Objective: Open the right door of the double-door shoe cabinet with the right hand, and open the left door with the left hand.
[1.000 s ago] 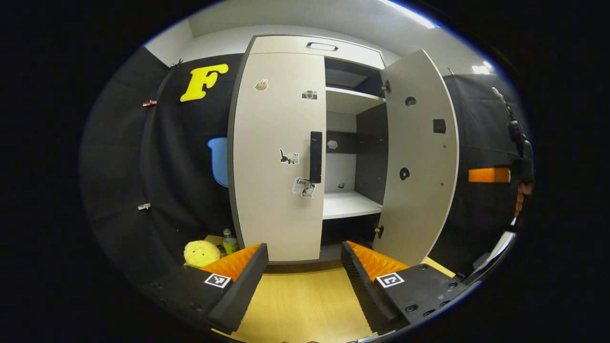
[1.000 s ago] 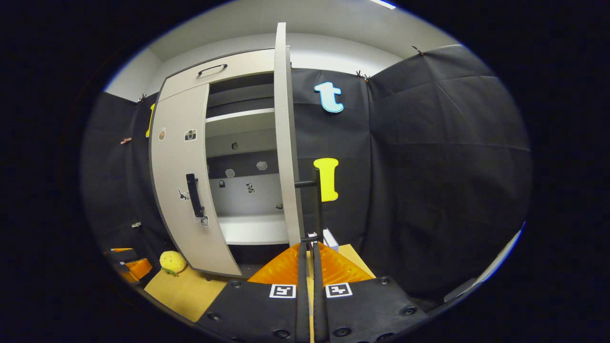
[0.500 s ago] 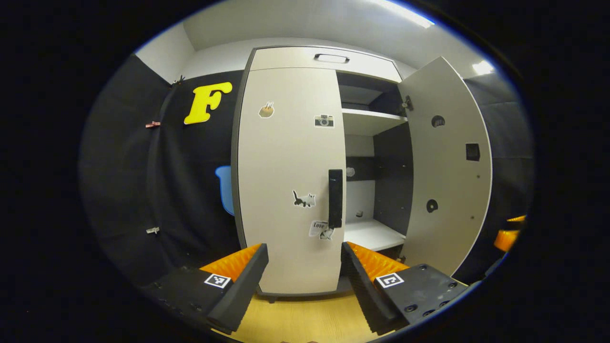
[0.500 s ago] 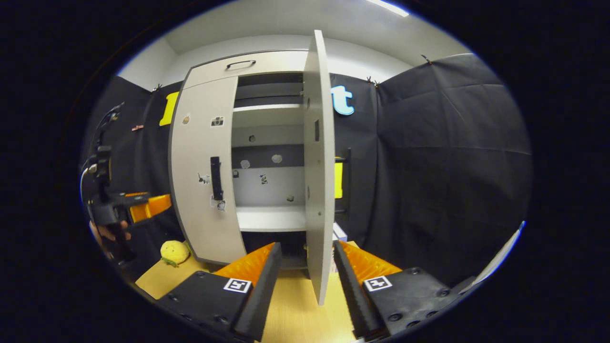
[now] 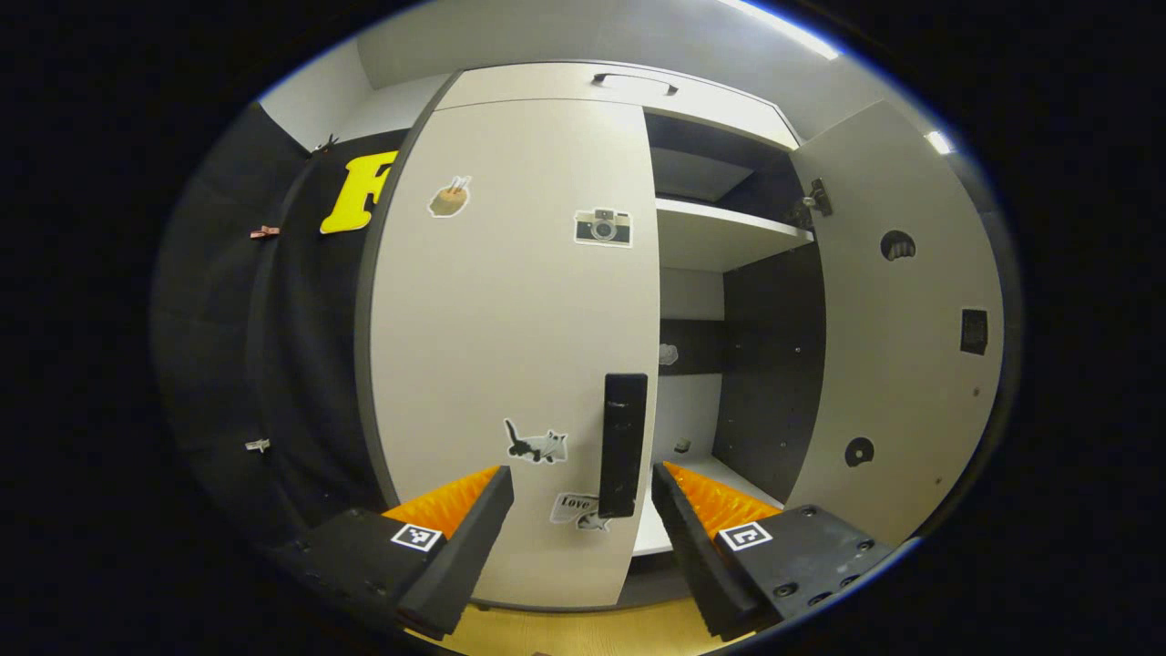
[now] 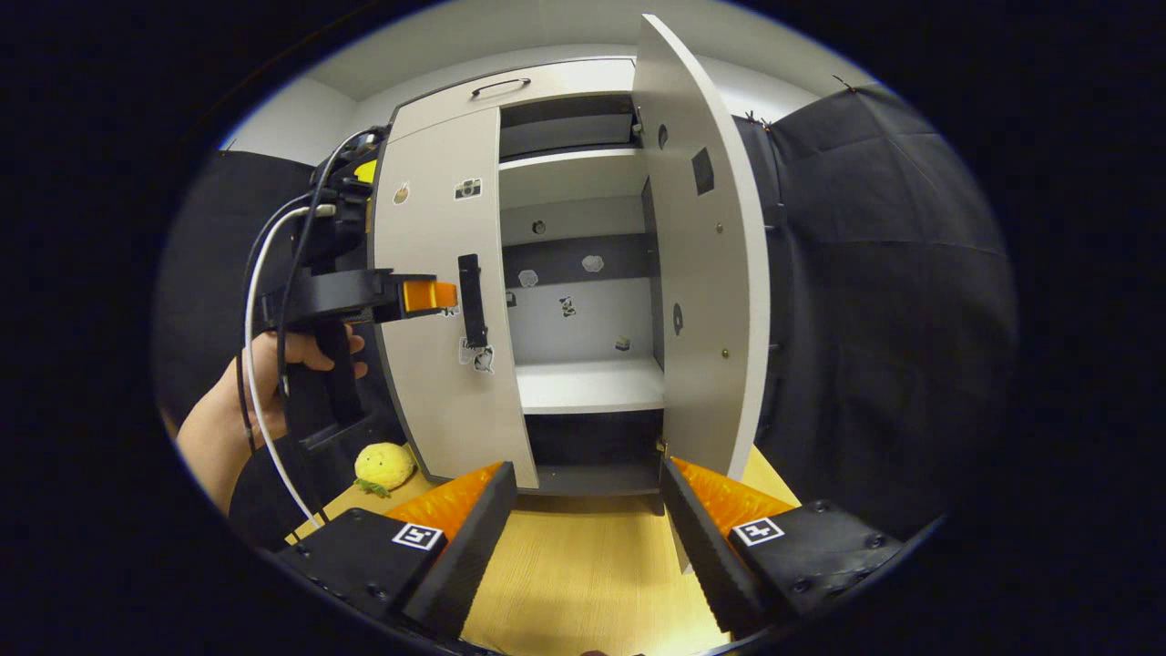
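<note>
The shoe cabinet's left door [image 5: 510, 346] is closed, pale with several stickers, and carries a black vertical handle [image 5: 624, 445] on its right edge. My left gripper [image 5: 581, 510] is open just in front of that handle, which stands between its fingers without touching them. The right door [image 5: 897, 337] is swung wide open, showing white shelves [image 6: 588, 383]. My right gripper [image 6: 588, 519] is open and empty, drawn back over the wooden floor, apart from the open right door [image 6: 706, 273]. In the right gripper view the left gripper [image 6: 428, 296] is held by a hand [image 6: 273, 364] close to the handle [image 6: 471, 299].
A yellow plush toy [image 6: 383, 465] lies on the wooden floor [image 6: 583, 574] left of the cabinet. A drawer with a handle [image 5: 635, 82] tops the cabinet. Black cloth walls close in both sides.
My right gripper has let go of the right door's handle, opened and backed away; the door stays open. My left gripper has moved up and in toward the left door's handle.
</note>
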Tool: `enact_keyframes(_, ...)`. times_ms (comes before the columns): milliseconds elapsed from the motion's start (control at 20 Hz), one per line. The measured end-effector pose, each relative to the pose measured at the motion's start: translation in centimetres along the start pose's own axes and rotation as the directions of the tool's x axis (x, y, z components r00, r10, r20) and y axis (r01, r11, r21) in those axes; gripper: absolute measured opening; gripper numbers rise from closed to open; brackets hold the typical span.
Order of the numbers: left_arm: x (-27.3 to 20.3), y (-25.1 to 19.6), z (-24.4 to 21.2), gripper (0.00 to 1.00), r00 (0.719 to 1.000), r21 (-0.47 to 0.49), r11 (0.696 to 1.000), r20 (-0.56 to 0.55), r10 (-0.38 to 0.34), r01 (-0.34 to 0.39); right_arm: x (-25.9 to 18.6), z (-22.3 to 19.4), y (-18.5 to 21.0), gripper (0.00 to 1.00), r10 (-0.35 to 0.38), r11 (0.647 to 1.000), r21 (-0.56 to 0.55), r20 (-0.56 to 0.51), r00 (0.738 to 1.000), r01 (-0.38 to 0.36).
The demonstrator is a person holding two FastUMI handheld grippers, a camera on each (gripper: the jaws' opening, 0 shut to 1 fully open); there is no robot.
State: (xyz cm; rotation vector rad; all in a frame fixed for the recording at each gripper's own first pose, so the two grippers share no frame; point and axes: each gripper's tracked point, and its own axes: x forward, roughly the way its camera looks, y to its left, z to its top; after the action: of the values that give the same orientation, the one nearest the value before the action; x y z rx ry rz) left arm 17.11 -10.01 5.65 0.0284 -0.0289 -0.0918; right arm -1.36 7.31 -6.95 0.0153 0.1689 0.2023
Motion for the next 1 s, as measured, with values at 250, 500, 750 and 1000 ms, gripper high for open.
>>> enact_keyframes(250,4.4,-1.5,-0.6,0.81,1.000,0.027,1.000,-0.010,0.007,-0.007,1.8,0.1,0.5,0.99,0.043,0.999,-0.005,0.012,0.999,-0.043)
enact_keyframes(500,7.0,-1.3,-1.9,0.67,0.999,0.036,0.999,-0.039,0.038,-0.037,2.7,-0.8,1.1,1.00,0.094,0.995,-0.036,-0.001,0.996,-0.094)
enact_keyframes(750,7.2,-2.3,-2.0,0.43,0.999,0.013,0.999,-0.030,0.033,-0.033,3.6,-1.4,1.6,1.00,0.139,0.989,-0.048,-0.019,0.990,-0.139)
enact_keyframes(1000,7.3,-2.2,-2.4,0.24,0.999,0.017,0.999,-0.017,0.030,-0.030,4.3,-1.4,1.1,1.00,0.155,0.987,-0.047,-0.030,0.987,-0.156)
